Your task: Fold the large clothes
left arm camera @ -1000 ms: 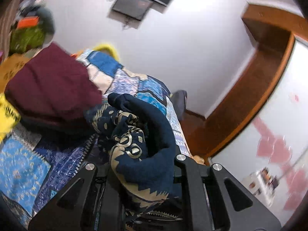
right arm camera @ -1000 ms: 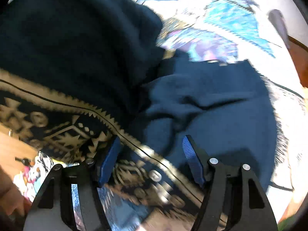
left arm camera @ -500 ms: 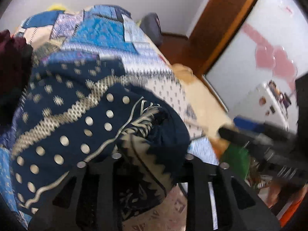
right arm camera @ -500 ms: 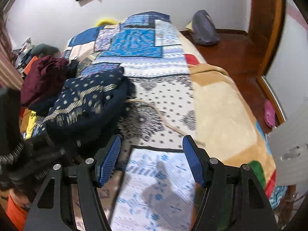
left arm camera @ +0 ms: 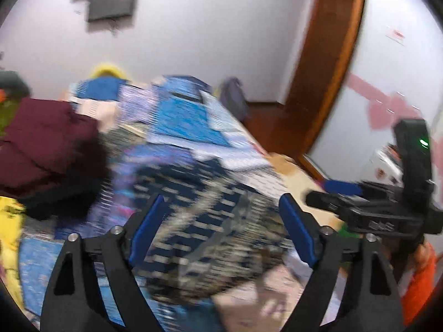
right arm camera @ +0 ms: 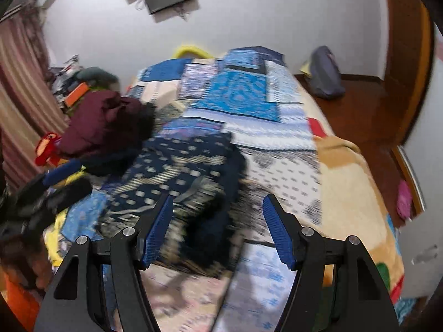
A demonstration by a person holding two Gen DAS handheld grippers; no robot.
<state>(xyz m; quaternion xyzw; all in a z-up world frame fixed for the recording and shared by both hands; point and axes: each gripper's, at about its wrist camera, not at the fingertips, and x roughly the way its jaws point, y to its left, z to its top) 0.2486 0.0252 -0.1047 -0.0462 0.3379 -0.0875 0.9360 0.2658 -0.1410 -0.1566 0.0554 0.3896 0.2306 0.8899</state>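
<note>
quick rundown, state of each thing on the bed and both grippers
left gripper: open, holding nothing
right gripper: open, holding nothing
navy patterned garment: bunched on the patchwork bedspread, not gripped
maroon garment: heaped, beside the navy one
</note>
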